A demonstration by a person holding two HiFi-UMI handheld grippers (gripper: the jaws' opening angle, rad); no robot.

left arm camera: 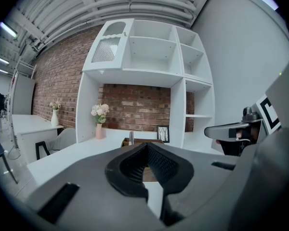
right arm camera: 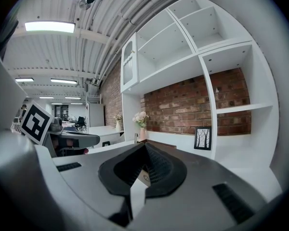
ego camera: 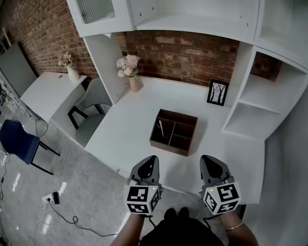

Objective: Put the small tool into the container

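Head view shows both grippers side by side at the near edge of the white worktop [ego camera: 136, 118]. Left gripper [ego camera: 150, 161]: fingers pressed together tip to tip, nothing between them. Right gripper [ego camera: 208, 161]: same story, fingers closed and empty. Just beyond them sits the brown wooden divided box [ego camera: 176, 114], and the slim grey tool [ego camera: 161, 128] is already inside its left compartment, leaning, apart from both grippers. Far left, a pink vase of pale flowers [ego camera: 134, 83]; far right, a small black-framed picture [ego camera: 217, 92] against the brick wall.
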